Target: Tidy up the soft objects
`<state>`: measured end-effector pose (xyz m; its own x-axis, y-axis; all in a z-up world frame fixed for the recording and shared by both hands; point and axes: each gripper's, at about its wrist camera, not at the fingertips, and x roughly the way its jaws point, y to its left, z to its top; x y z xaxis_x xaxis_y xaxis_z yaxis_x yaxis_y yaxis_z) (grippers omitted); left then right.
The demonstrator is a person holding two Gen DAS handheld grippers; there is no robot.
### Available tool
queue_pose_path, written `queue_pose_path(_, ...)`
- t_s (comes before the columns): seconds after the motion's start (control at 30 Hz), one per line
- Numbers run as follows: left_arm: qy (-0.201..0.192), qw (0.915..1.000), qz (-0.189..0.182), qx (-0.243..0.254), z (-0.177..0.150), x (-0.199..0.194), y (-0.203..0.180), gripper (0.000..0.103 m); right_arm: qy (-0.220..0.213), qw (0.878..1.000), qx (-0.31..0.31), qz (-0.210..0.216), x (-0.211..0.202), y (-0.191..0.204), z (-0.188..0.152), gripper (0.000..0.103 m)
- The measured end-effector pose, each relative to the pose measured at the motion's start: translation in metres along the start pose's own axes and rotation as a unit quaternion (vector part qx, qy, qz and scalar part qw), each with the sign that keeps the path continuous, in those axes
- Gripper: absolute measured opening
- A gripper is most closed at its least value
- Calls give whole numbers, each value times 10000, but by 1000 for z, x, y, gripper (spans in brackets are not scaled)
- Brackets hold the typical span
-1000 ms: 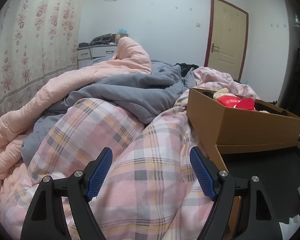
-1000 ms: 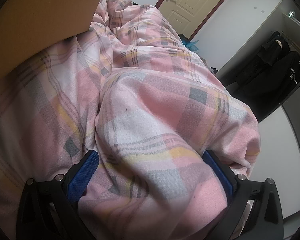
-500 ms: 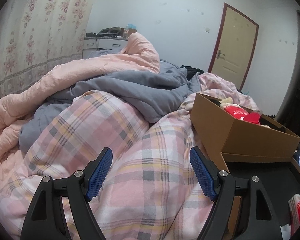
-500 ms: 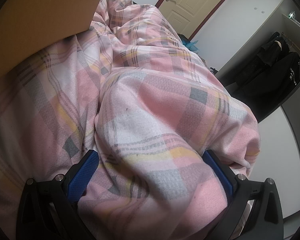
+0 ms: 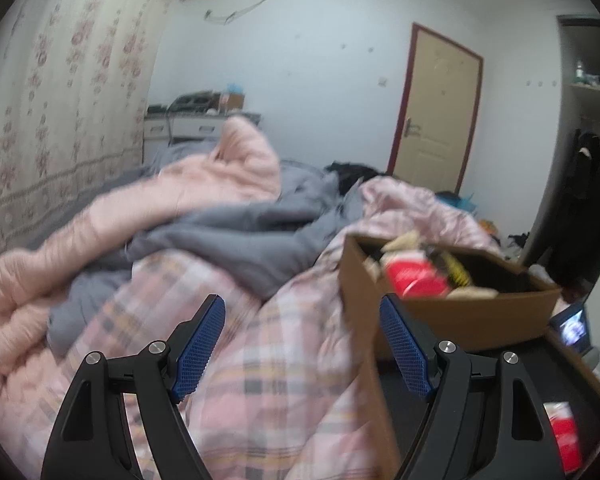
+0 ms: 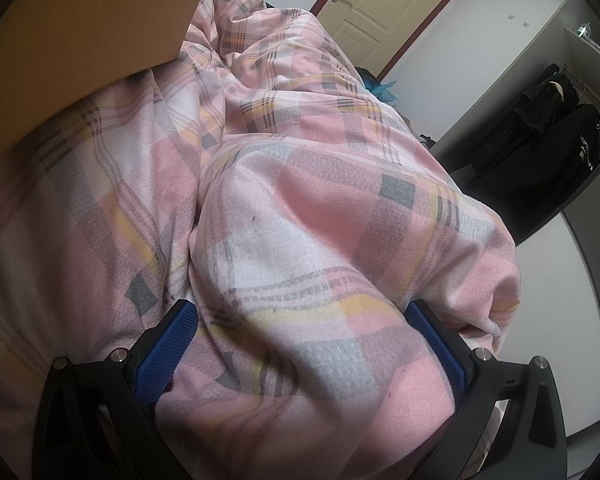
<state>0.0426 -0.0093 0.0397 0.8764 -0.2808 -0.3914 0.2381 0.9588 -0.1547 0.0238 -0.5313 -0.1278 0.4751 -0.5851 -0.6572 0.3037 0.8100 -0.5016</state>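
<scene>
My left tongs [image 5: 302, 344] hung spread wide, nothing between pads, above plaid blanket [image 5: 276, 380] on bed. My right tongs [image 6: 302, 344] also spread wide, thick fold of same plaid blanket [image 6: 320, 248] bulging between pads (real squeeze or mere contact, I couldn't tell). Just right of left tongs sat cardboard box [image 5: 452, 312], open-topped, red and cream soft items [image 5: 416, 276] inside. Beyond lay grey quilt [image 5: 252, 236], then pink quilt [image 5: 204, 188]. Farthest, closed door [image 5: 436, 112]. Left view blurred.
</scene>
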Motion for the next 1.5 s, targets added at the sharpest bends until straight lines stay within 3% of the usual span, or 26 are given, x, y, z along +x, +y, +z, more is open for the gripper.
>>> queue_pose_path(0.13,-255,9988,-173,387,18,-27,-32,78,8,10000,-5,-4,0,3,3,102)
queue_pose_path(0.2,-426,9966,-188,681,17,-42,-51,85,13,10000,-8,-8,1,1,2,102)
queue_pose_path(0.27,-639,9936,-121,926,9,-54,-66,103,12,10000,-9,-6,1,3,4,102)
queue_pose_path(0.37,-927,9880,1,1232,-1,-67,-82,103,13,10000,-12,-11,0,4,4,102)
queue_pose_path(0.47,-780,9837,159,1612,-4,-64,-97,103,14,10000,-12,-13,0,5,5,102)
queue_pose_path(0.57,-768,9854,250,1500,-1,-65,-93,103,15,10000,-14,-15,0,6,5,102)
queue_pose_path(0.87,-523,9964,52,659,3,-64,-65,103,16,10000,-17,-18,1,3,3,102)
queue_pose_path(1.5,-237,9949,106,970,-11,-48,-79,103,19,10000,17,-49,1,3,3,102)
